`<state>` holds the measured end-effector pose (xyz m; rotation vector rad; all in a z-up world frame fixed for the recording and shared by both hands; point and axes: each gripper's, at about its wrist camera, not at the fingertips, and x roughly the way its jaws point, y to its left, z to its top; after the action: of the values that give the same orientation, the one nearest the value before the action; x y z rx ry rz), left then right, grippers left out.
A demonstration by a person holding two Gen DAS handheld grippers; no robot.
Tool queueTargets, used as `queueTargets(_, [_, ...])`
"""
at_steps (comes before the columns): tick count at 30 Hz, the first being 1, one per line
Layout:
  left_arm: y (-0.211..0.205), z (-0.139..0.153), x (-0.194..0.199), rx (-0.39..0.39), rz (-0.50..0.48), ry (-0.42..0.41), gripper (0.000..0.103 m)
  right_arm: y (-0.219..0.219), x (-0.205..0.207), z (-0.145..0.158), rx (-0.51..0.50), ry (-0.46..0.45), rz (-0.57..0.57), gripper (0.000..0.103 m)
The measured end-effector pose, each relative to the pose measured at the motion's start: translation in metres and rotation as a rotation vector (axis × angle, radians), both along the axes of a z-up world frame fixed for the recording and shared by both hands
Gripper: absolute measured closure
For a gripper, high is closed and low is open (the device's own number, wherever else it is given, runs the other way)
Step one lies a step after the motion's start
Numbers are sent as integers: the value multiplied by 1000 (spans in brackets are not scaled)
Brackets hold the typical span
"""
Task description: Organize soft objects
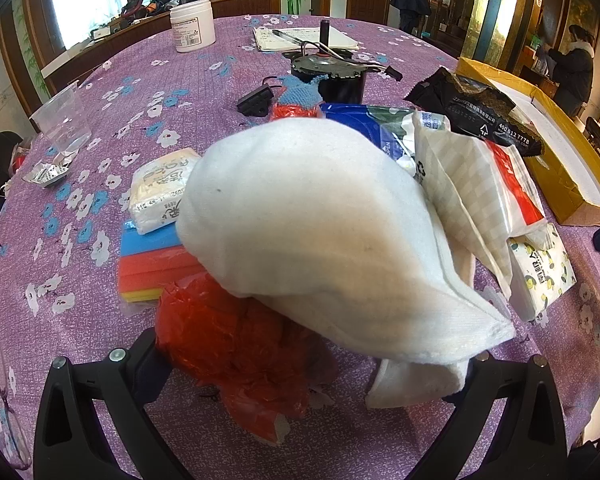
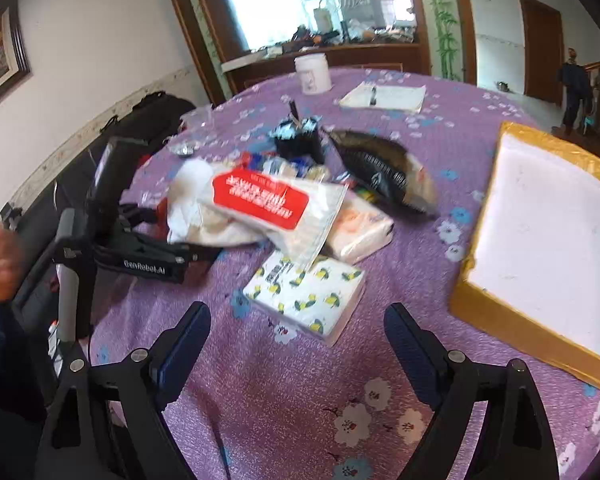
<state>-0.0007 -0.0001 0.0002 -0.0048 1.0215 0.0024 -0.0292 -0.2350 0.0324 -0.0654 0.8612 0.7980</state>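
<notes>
We see a white cloth (image 1: 320,232), puffed and creased. Our left gripper (image 1: 312,364) pinches its hem and red plastic (image 1: 236,344) at six o'clock; our right gripper (image 2: 296,344) is spread, empty.

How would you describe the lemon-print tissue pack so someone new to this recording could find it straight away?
Start at the shallow yellow box with the white lining on the purple flowered tablecloth, then look toward the heap of soft packets beside it. The lemon-print tissue pack lies at the heap's near edge, just ahead of the open right gripper. Only it carries small yellow lemons with green leaves on white.
</notes>
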Motion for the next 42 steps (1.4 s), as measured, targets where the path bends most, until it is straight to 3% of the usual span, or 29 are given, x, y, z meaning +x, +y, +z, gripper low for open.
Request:
queueTargets(6, [0,0,0,0,0,0,0,27,32,-7,-66,6,32,11])
queueTargets(10, [0,0,0,0,0,0,0,42,53,-20,-55,76,67,11])
queueTargets(13, [0,0,0,0,0,0,0,51,42,-27,-64,100,132,11])
queueTargets(17, [0,0,0,0,0,0,0,58,6,-22,-41,98,310,11])
queueTargets(21, [3,1,-5,4,18,14,0,62,1,-21,-111,32,294,11])
queueTargets(25, [14,13,-20,19,82,-3,0,70,15,-32,-115,70,273,12])
queueTargets(26, [14,17,-25,20,94,-8,0,74,15,-32,-111,63,272,14])
queueTargets(27, [19,19,-30,12,104,-11,0,78,14,-31,-100,58,272,34])
queueTargets(28, [24,22,-33,-6,112,-22,0,82,13,-30,-95,54,265,44])
queueTargets(31, [40,33,-49,-92,132,-114,0,86,11,-28,-93,41,234,44])
queueTargets(33, [44,43,-53,-129,128,-97,0,81,5,-26,-61,34,221,44])
queueTargets(36, [49,52,-53,-166,119,-135,1,60,0,-22,21,14,173,44])
queueTargets(38, [50,56,-51,-152,122,-137,4,47,-1,-18,76,0,137,44])
queueTargets(40, [54,54,-51,-139,139,-128,28,39,1,-16,113,4,108,44])
queueTargets(42, [56,47,-48,-147,148,-91,43,35,0,-16,132,12,105,44])
